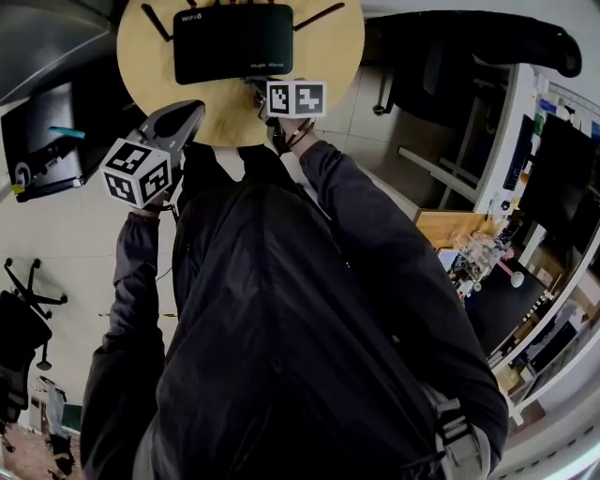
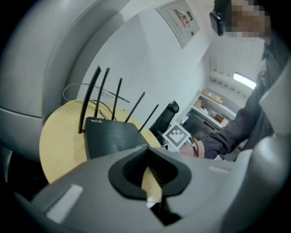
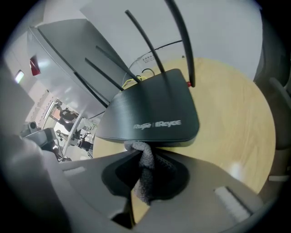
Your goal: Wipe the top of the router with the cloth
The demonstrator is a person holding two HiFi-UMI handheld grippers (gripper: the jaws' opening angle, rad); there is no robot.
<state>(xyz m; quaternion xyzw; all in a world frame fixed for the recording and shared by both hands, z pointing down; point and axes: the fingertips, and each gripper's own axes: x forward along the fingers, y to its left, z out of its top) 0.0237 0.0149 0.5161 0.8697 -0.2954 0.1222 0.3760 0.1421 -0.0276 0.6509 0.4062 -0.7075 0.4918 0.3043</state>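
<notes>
Two grippers hang at the near edge of a round wooden table (image 1: 323, 56), and the head view alone takes in the whole layout: the black router (image 1: 232, 42) lies flat near the table's middle with its antennas (image 1: 156, 21) splayed at the far side, while the person's dark jacket (image 1: 281, 328) fills the lower frame. From there the cloth can hardly be made out.

The right gripper view supplies it. The right gripper (image 3: 138, 152) has its jaws clamped on a fold of grey, nubbly cloth (image 3: 144, 173), which runs up between them and bunches against the router's near edge, just under the printed logo. The cloth meets that front edge only; the flat top of the router lies just past the jaws and is uncovered.

The left gripper view shows what the other two do not: the antennas standing upright behind the router, and the marker cube (image 2: 176, 135) of the right gripper just beyond the router's near corner. The left gripper (image 2: 146, 150) has its jaws drawn together with nothing between them; bare tabletop shows through the slit below. It sits off the router's near left corner, apart from it, over the table's rim.
</notes>
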